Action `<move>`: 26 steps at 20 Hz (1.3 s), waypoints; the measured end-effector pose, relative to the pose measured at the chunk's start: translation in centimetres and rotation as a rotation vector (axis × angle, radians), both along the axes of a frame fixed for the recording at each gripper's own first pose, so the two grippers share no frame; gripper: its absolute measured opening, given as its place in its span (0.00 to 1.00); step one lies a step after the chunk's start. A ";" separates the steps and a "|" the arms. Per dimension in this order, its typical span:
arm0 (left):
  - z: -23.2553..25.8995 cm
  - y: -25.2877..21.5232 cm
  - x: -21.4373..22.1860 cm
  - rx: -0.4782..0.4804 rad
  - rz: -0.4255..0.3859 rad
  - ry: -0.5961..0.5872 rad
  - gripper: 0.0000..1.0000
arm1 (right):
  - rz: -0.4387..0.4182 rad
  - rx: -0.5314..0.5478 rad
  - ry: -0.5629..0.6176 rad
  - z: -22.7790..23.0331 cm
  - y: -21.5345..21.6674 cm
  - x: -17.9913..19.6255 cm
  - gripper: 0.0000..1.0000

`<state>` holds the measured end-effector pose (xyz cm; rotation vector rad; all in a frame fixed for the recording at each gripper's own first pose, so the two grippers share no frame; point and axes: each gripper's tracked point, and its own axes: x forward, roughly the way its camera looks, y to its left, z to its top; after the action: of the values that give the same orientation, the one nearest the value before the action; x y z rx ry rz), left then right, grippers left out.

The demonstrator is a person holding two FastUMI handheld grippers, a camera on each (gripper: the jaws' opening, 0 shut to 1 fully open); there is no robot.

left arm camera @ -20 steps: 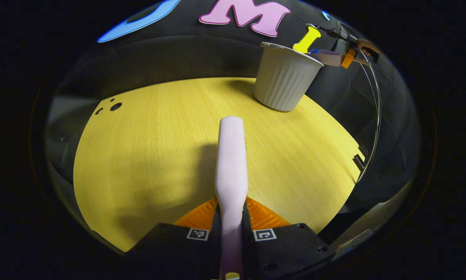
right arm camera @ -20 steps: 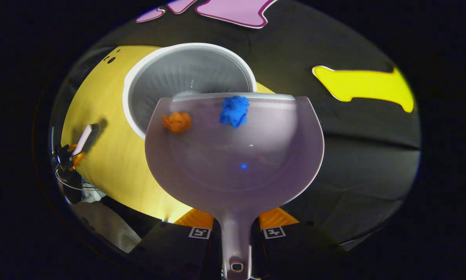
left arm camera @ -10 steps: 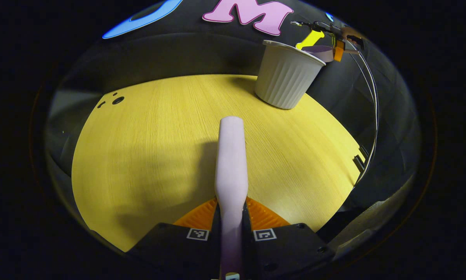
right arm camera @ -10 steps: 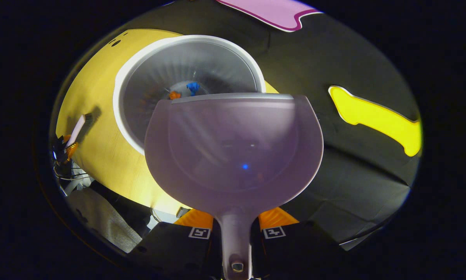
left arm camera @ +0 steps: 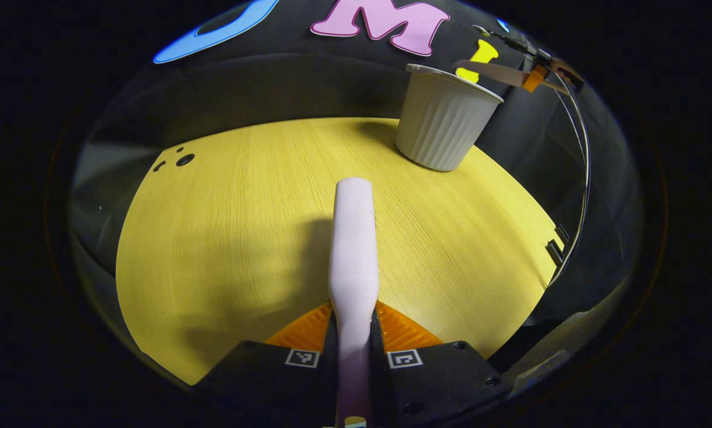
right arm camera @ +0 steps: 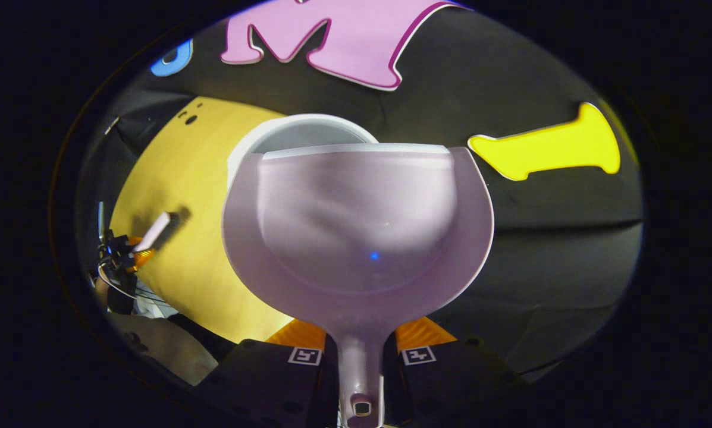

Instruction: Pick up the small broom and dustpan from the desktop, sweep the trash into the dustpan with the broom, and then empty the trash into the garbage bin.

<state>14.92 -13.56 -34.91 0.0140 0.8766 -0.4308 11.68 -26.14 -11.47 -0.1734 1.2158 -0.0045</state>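
The left claw (left arm camera: 353,339) is clenched on the handle of a small pale pink broom (left arm camera: 353,249); both fingers press the handle from either side. The broom points straight ahead from the claw, held low over a yellow wood-grain desk (left arm camera: 225,238), and casts a shadow to its left. Farther off, at the desk's far right edge, stands a white ribbed garbage bin (left arm camera: 442,122), upright. Just above the bin's rim, the right claw (left arm camera: 534,74) holds the dustpan (left arm camera: 489,70) roughly level, seen edge-on.

The right claw (right arm camera: 360,356) is clenched on the stem-like handle of the pale pink dustpan (right arm camera: 358,238), both fingers pressing it. The pan's bowl faces the camera and its inside looks bare. Beyond the pan's front lip sits the garbage bin (right arm camera: 296,131), its rim partly hidden behind the pan. To the far left over the desk (right arm camera: 183,196), the left claw (right arm camera: 131,254) holds the broom (right arm camera: 156,229).
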 end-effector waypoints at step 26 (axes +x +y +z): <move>-3.3 1.6 0.5 0.155 0.076 0.019 0.27 | -0.006 0.267 0.054 -26.7 28.8 -14.4 0.34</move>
<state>15.45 -12.00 -38.17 0.1183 0.9242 -0.2915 -2.74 2.65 -38.19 0.0643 1.2585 0.1576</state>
